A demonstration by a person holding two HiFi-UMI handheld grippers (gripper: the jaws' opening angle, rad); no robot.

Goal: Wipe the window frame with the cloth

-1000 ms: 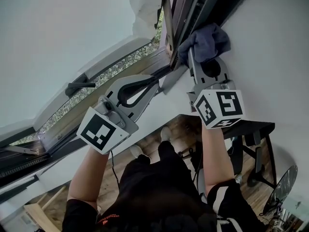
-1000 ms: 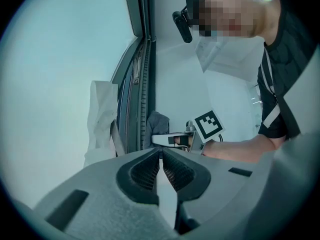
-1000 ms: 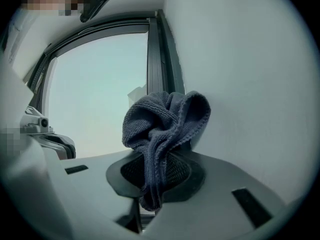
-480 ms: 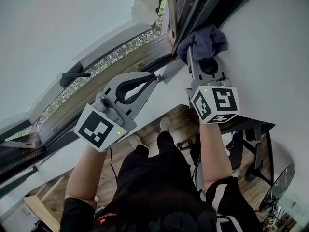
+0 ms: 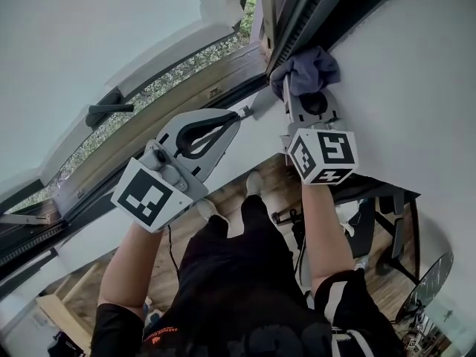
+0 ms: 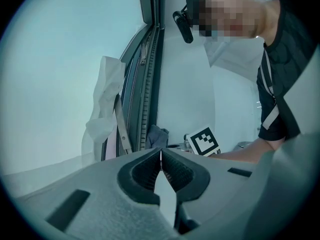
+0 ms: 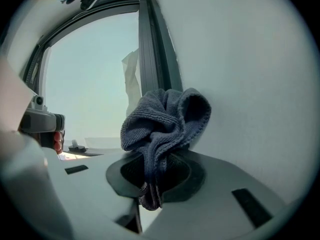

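A dark blue-grey cloth (image 5: 306, 71) is bunched in my right gripper (image 5: 291, 88), which is shut on it. The cloth presses against the dark window frame (image 5: 299, 19) where the frame meets the white wall. In the right gripper view the cloth (image 7: 165, 118) bulges out above the jaws of the right gripper (image 7: 151, 178), beside the window frame (image 7: 150, 49). My left gripper (image 5: 242, 114) is shut and empty, its tips near the lower frame, left of the cloth. The left gripper (image 6: 160, 156) looks along the window frame (image 6: 150, 59) toward the cloth (image 6: 157, 134).
A black window handle (image 5: 108, 113) sticks out from the sash at left. A white plastic bag or sheet (image 6: 102, 114) hangs by the frame. White wall (image 5: 416, 88) lies to the right. Below are a wood floor and a black stand (image 5: 387, 222).
My right gripper and the cloth have slid a little to the left along the frame. The left gripper has stayed shut and shifted slightly upward in the view.
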